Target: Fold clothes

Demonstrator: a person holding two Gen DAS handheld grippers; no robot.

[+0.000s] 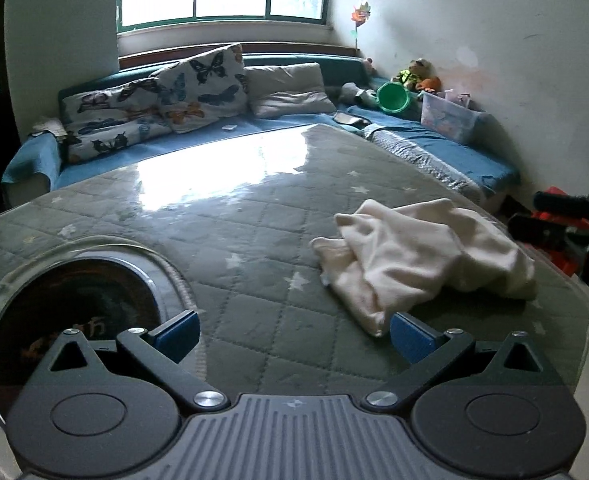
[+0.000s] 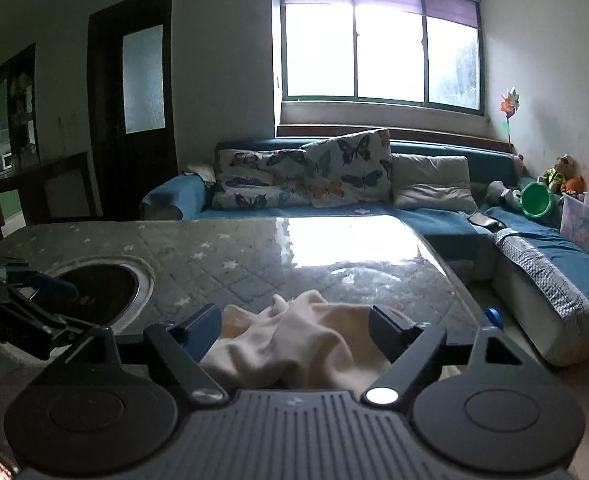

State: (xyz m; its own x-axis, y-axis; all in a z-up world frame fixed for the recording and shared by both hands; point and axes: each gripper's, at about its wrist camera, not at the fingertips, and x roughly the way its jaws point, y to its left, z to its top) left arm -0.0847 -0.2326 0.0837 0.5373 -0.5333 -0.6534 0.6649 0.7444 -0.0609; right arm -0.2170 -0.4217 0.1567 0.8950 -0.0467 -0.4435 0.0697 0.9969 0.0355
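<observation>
Each gripper is built from matte black linkage arms hinged on a grey, ribbed central housing. On the left gripper [image 1: 294, 336], round black discs are set at both lower corners, and silver screw heads are seen at the arm pivots. Triangular cut-outs are formed in the outer links. The fingers [image 1: 408, 338] are faced with blue, finely textured pads. The right gripper [image 2: 294, 330] is made the same way: black arms, blue pads [image 2: 202, 330], a bright silver pivot screw, a small emblem on the ribbed housing.
</observation>
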